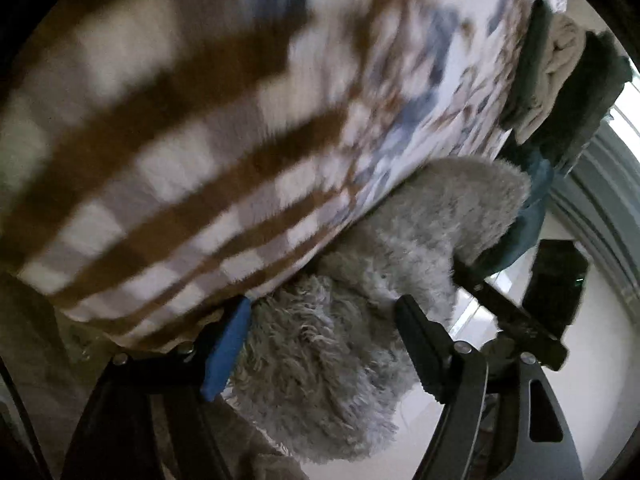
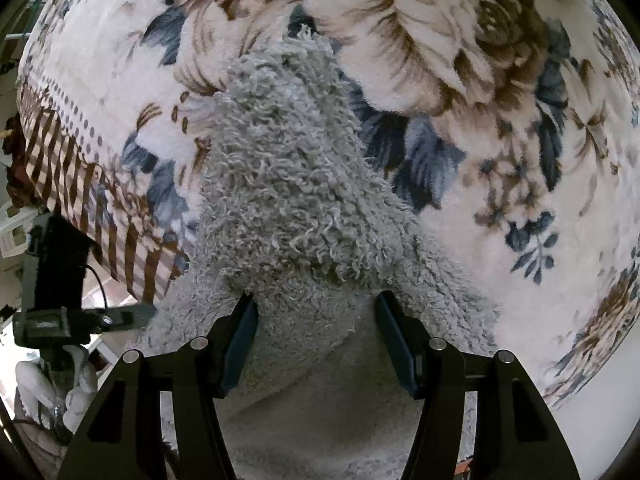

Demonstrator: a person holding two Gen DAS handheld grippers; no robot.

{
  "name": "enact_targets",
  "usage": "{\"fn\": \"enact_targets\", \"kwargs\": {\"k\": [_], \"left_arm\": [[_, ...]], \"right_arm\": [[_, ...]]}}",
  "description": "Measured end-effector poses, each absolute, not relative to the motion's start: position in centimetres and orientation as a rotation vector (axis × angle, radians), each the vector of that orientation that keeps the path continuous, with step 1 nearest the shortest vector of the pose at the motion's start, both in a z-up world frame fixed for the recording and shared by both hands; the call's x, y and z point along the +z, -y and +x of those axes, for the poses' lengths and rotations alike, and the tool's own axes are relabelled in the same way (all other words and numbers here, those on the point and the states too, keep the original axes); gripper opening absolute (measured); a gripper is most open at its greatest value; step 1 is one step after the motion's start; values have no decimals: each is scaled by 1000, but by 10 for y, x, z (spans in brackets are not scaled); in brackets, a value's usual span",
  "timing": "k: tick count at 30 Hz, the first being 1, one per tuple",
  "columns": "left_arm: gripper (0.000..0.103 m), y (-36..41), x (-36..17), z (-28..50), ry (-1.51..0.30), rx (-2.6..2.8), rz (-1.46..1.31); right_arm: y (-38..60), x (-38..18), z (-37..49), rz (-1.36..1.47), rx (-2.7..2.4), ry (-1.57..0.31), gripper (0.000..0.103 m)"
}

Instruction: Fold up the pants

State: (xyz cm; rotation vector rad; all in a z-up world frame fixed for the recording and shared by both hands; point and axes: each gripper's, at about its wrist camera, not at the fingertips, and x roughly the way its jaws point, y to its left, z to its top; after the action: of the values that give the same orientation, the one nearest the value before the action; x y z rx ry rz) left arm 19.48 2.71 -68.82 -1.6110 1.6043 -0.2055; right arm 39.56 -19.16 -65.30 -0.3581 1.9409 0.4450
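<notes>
Lying across a floral blanket (image 2: 460, 80) and hanging off its edge, the fuzzy grey pants (image 2: 288, 184) sat between the wide-spread fingers of the right gripper (image 2: 316, 312), while the left gripper (image 1: 322, 316) also gaped wide beside them.

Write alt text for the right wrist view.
The open right gripper straddles fuzzy grey pants lying on a floral blanket printed with brown roses and blue leaves. At the left edge, the other gripper shows beside the blanket's striped border.
</notes>
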Motion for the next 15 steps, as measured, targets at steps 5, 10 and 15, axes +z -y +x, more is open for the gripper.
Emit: {"fn": "enact_targets", "kwargs": {"k": [5, 10, 15], "left_arm": [[39, -11, -678, 196, -1579, -219, -1563], [23, -31, -651, 161, -1563, -165, -1526], [23, -33, -664, 137, -1605, -102, -1513]], "right_arm": [[183, -654, 394, -374, 449, -1941, 62], [178, -658, 392, -366, 439, -1938, 62], [176, -664, 389, -377, 444, -1937, 62]]}}
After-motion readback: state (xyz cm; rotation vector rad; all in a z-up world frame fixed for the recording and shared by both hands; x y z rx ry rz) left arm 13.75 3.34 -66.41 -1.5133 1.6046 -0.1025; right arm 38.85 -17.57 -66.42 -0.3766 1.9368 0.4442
